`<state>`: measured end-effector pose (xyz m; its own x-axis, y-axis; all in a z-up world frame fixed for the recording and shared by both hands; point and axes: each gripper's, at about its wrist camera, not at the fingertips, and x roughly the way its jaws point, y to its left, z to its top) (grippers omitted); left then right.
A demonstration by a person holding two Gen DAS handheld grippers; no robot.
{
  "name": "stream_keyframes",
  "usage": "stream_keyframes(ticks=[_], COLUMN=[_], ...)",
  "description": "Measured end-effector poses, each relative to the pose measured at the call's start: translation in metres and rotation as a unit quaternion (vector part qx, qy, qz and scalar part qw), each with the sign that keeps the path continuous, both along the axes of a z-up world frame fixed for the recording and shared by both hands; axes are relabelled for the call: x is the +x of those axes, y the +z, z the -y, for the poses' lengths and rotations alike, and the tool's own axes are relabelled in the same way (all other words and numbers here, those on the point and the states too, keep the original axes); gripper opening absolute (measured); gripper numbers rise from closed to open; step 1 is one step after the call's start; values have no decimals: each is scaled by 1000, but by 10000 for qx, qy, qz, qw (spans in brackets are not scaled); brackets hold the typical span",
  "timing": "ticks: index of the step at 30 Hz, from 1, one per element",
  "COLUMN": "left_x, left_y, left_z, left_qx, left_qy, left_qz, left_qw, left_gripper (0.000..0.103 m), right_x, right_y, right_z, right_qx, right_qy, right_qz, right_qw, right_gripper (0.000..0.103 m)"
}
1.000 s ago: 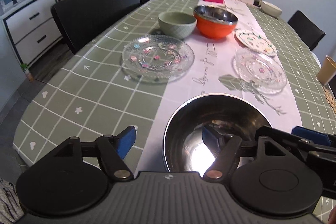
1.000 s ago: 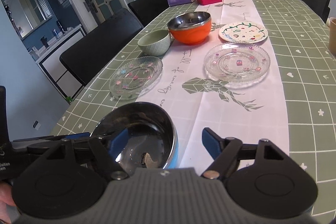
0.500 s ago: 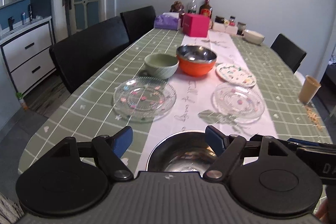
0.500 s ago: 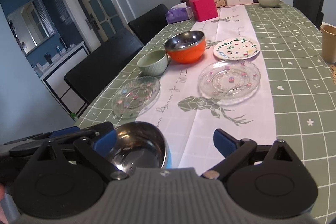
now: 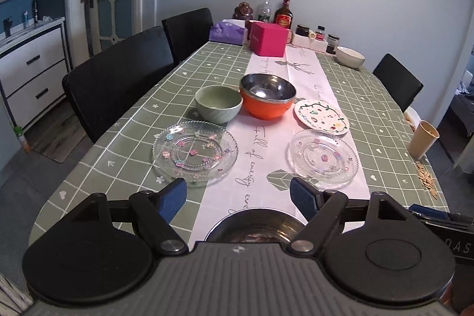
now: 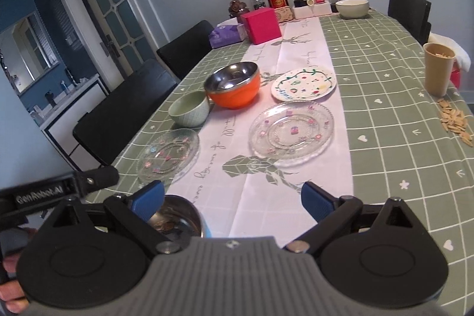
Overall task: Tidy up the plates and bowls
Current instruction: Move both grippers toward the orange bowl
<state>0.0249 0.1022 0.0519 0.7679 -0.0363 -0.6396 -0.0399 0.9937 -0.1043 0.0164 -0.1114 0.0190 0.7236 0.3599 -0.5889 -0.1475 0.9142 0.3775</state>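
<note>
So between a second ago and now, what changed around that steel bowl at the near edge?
Both grippers rose and pulled back from the steel bowl, which now shows only at the bottom of each view. The left gripper and right gripper opened wider; neither holds anything. The bowl stayed put, as did the glass plates, green bowl and orange bowl.

The tablecloth (image 5: 370, 96) is sage green with a white grid, small hearts and flowers. Down its middle runs a white runner (image 5: 266, 144) with grey-green leaf prints and script. One bowl (image 5: 266, 105) is orange outside, steel inside; another (image 5: 218, 104) pale green. Two clear glass plates (image 5: 195, 153) carry pastel dots.
</note>
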Motion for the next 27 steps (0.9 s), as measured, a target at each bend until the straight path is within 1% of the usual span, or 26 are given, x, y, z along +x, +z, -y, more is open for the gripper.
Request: stream_keyframes(ticks=[3,5,8,10,12,15,18,20,22,24,27], left_x=[1,4,16,29,42,67,99,119,142,164,197], left_y=[12,20,28,31,33,34,33,33,31,29,21], left_z=[2,4,2,-2,-7,-8,-8,-10,-11,-12,-14], left_qx=[114,239,277,122,-128,-198,-273,-351,-406,-359,-216], left_qy=[-396,-466,-690,-885,-1109,-1383,-1459,-1469,-1451,-1394,-1198], left_qz=[135,181,55,-75,-70,-4,-122,-149,-152,-104,-148], left_qw=[9991,9985,9972,9960,9937,9902,9889,9884,9885,9895,9924], left_gripper=[93,93,93,93,93,93,93,93,93,93,93], right_x=[3,6,14,21,31,48,68,83,99,115,146], right_y=[12,22,34,39,44,47,49,49,51,55,56], right_z=[-2,-2,4,9,14,18,14,11,7,4,1], right_qx=[-147,-260,-315,-290,-244,-233,-330,-445,-593,-721,-695], right_qy=[59,213,290,314,316,287,384,386,274,179,69], right_qz=[100,153,154,97,19,-79,-189,-192,-33,205,329], right_qw=[9998,9993,9990,9990,9992,9993,9985,9981,9979,9970,9970], right_gripper=[97,97,97,97,97,96,96,94,90,90,90])
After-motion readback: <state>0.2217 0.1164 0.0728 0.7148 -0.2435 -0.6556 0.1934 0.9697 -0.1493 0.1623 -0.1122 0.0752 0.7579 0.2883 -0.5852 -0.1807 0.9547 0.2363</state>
